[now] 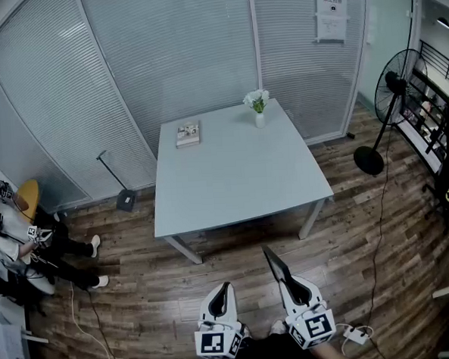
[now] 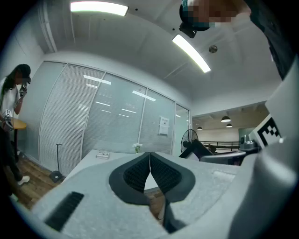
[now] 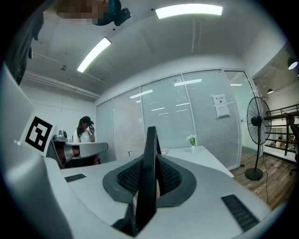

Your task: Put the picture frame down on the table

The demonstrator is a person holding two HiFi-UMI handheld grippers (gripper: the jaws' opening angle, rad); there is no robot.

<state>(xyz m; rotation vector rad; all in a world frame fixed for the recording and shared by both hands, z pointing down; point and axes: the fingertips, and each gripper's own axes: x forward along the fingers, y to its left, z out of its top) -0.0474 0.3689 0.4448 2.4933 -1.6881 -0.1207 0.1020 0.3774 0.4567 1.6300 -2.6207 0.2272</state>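
The picture frame [image 1: 276, 264] is a thin dark slab seen edge-on, sticking forward out of my right gripper [image 1: 290, 283], which is shut on its lower edge. In the right gripper view the frame [image 3: 150, 154] stands upright between the black pads, hiding the middle of the room. My left gripper [image 1: 224, 288] hangs beside it at bottom centre, shut with nothing in it; its pads [image 2: 161, 170] meet in the left gripper view. Both grippers are over the wooden floor, well short of the white table [image 1: 232, 182].
On the table stand a small vase of flowers [image 1: 258, 104] at the far edge and a book-like flat item [image 1: 188, 133] at the far left. A standing fan [image 1: 390, 96] is at the right, a seated person [image 1: 16, 248] at the left, cables on the floor.
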